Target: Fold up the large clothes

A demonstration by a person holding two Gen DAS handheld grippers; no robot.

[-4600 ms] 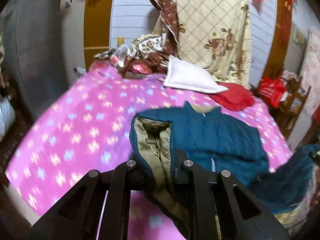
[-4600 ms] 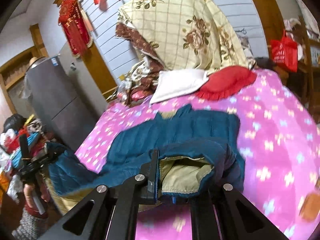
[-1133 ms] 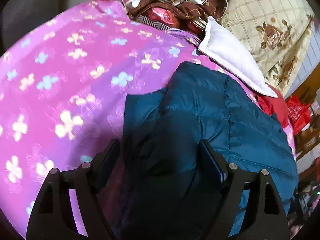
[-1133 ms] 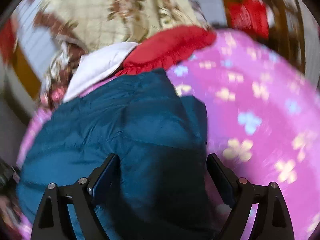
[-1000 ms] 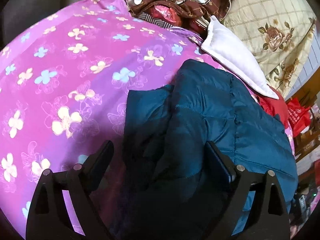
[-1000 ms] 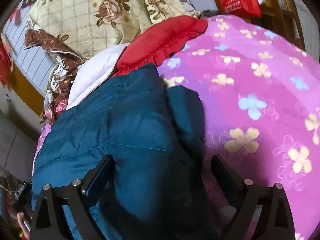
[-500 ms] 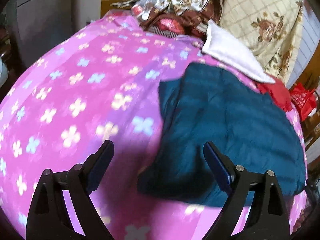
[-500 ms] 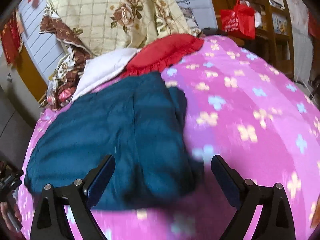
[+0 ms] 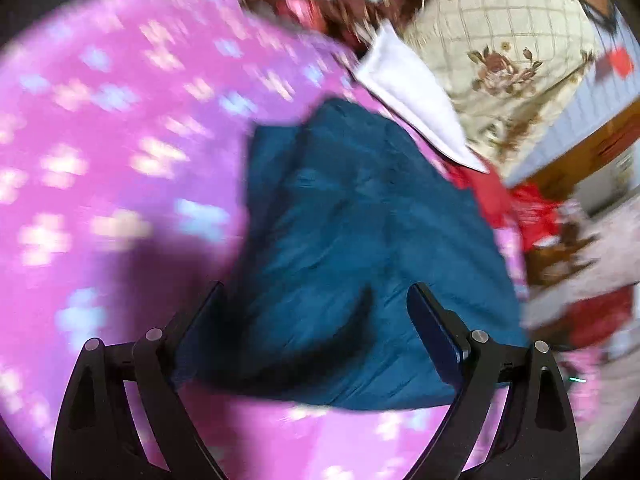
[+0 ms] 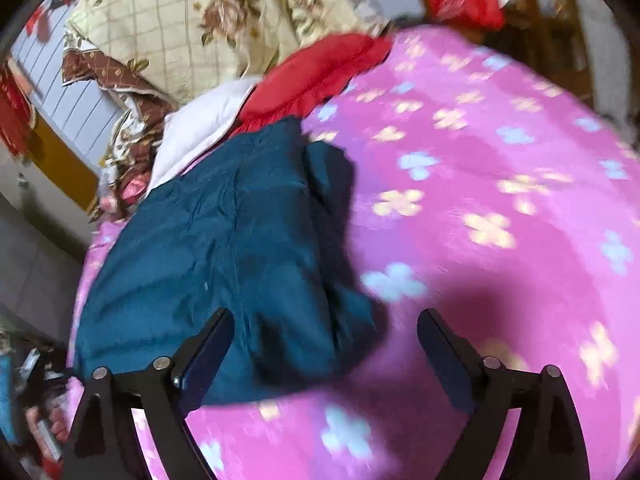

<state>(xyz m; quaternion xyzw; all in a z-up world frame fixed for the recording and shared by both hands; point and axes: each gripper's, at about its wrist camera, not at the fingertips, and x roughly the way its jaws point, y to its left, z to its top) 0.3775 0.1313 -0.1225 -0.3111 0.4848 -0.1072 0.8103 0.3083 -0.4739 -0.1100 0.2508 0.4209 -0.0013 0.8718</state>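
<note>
A dark teal padded jacket (image 9: pixel 352 248) lies folded flat on the pink flowered bedspread (image 9: pixel 100 168). It also shows in the right wrist view (image 10: pixel 224 248). My left gripper (image 9: pixel 316 308) is open and empty, hovering over the jacket's near edge. My right gripper (image 10: pixel 326 332) is open and empty, above the jacket's near right corner and the bedspread (image 10: pixel 500 208). Both views are blurred by motion.
A white pillow (image 9: pixel 412 92), a red cushion (image 10: pixel 316 76) and a cream flowered quilt (image 10: pixel 208 20) are piled at the head of the bed. Red bags and wooden furniture (image 9: pixel 560 232) stand beside the bed.
Both grippers let go of the jacket and opened, then drew back from it. In the last half second both swing back down toward the jacket's near edge.
</note>
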